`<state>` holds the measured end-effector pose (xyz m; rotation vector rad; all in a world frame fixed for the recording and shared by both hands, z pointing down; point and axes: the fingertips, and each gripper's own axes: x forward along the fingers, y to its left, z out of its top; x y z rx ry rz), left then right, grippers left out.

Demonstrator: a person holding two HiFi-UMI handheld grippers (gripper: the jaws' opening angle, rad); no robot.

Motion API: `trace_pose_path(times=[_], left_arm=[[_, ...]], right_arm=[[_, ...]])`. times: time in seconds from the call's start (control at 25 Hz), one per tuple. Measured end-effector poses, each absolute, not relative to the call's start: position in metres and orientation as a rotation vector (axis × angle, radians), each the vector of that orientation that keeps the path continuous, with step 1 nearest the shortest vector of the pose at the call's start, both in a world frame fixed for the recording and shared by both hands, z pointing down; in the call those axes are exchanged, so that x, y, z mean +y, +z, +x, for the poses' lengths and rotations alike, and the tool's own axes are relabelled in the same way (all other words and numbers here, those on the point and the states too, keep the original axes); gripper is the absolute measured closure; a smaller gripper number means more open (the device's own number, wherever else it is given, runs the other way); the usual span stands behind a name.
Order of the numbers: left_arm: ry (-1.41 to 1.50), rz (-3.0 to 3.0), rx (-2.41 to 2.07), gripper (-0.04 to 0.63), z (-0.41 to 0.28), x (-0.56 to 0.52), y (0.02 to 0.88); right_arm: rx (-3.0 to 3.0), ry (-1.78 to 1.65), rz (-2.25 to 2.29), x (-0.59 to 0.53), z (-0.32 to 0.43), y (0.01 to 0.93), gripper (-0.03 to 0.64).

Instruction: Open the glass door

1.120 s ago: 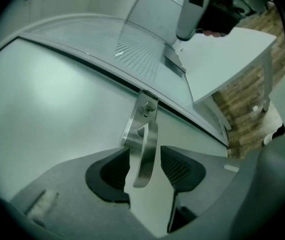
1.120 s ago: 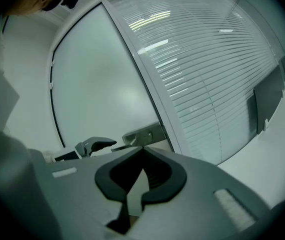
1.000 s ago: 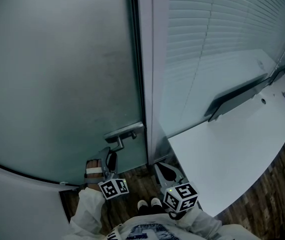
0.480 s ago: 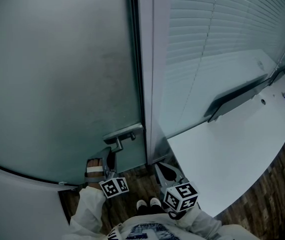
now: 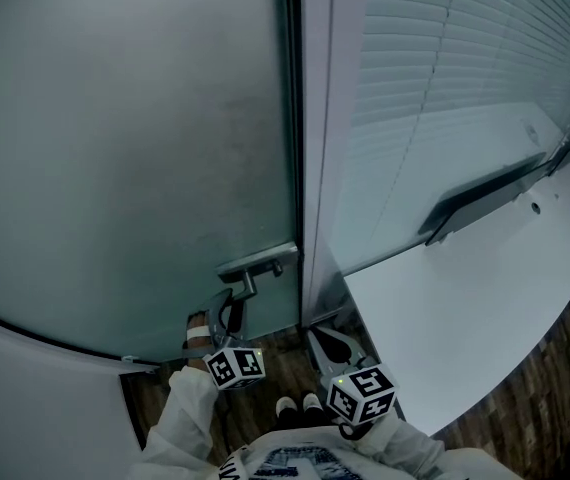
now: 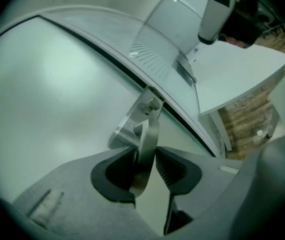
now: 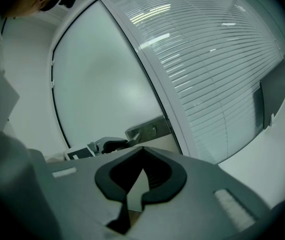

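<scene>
The frosted glass door (image 5: 125,148) stands closed, with a metal lever handle (image 5: 250,271) at its right edge. My left gripper (image 5: 228,311) reaches up to the handle from below. In the left gripper view the lever's flat blade (image 6: 145,144) sits between the jaws of my left gripper (image 6: 145,170), and both dark pads bear on it. My right gripper (image 5: 331,345) hangs lower right, away from the door. Its jaws meet at the tips with nothing between them (image 7: 142,151). From there the handle (image 7: 145,130) and the left gripper (image 7: 110,145) show ahead.
A grey door frame (image 5: 317,148) separates the door from a glass wall with blinds (image 5: 445,88). A white desk (image 5: 465,308) juts out at the right, a dark bar (image 5: 485,200) along its back. A wood-pattern floor (image 5: 265,363) and the person's shoes (image 5: 300,405) lie below.
My left gripper has edged up towards the lever and rolled a little. The right gripper has stayed where it was.
</scene>
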<state>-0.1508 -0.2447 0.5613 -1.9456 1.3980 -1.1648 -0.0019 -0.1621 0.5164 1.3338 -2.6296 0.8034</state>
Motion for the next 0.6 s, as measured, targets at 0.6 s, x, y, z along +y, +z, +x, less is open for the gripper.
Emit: trace_pose_path(times=[0.6], left_arm=[[-0.925, -2.172, 1.583, 0.451, -0.146, -0.229, 0.566]], right_arm=[[-2.596, 0.823, 1.326, -0.144, 0.008, 0.52, 0.611]])
